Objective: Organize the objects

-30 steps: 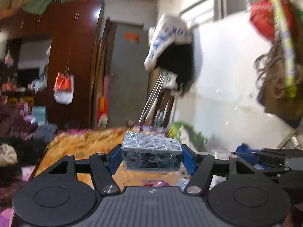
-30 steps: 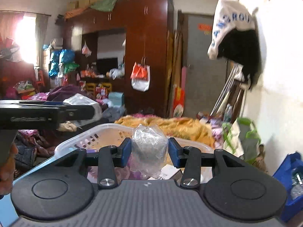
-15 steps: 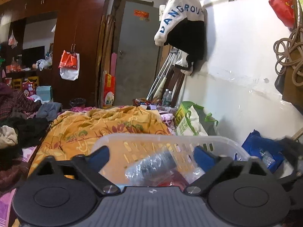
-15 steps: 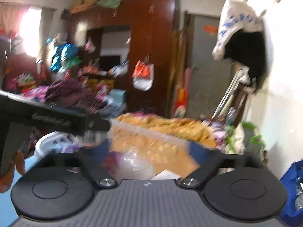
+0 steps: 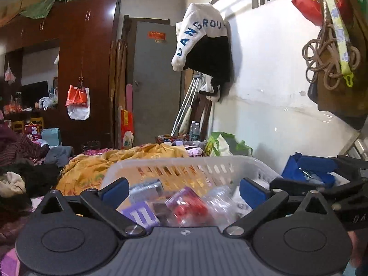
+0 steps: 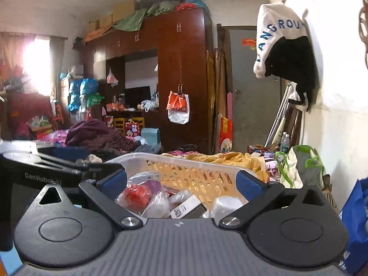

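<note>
Presently both the left gripper [image 5: 182, 187] and the right gripper [image 6: 181, 180] hover with jaws spread and empty over the white basket [image 6: 195, 162], where packets already lie heaped; whether further items await collection is not visible.

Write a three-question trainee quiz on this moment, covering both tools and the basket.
1. True or false: the left tool is clamped on a box.
2. Multiple choice: the red packet lies A) on the yellow blanket, B) inside the white basket, C) between the right tool's fingers.
3. Fill in: the right tool is ____, holding nothing.

Key:
1. False. Its fingers stand wide apart above the basket, gripping nothing.
2. B. It sits among other wrapped items in the basket.
3. Open.
</note>
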